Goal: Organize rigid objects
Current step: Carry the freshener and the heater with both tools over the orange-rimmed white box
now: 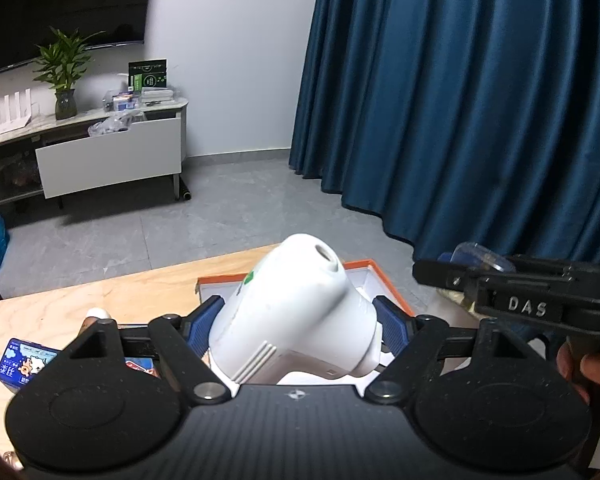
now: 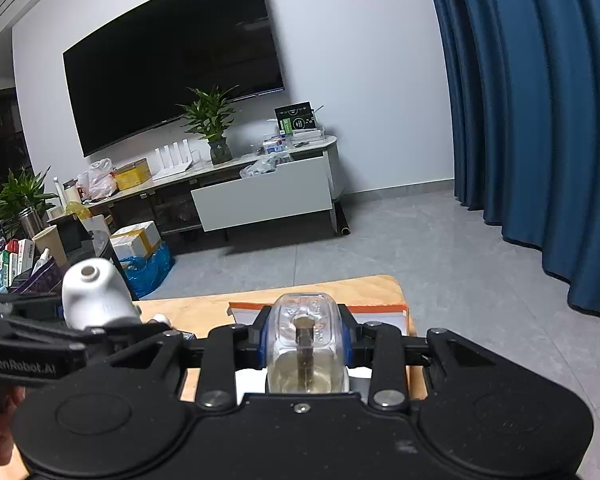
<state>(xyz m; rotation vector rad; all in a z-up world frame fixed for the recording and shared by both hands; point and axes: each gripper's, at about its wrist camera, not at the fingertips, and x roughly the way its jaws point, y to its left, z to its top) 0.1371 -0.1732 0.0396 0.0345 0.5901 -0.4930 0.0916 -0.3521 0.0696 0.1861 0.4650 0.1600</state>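
The white device (image 1: 296, 316) hides most of the orange-rimmed box (image 1: 370, 270); the blue carton's (image 1: 24, 364) print is illegible

right claw (image 1: 480, 276): "DAS" | left claw (image 2: 100, 322): "GenRobot.AI"

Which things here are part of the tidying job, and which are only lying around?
Job:
- white device in left claw
- clear bottle in right claw
- orange-edged box

Lying about:
- blue packet
- television
- potted plant
- curtain

left gripper (image 1: 298, 322) jaws clamped; right gripper (image 2: 306, 334) jaws clamped, both raised
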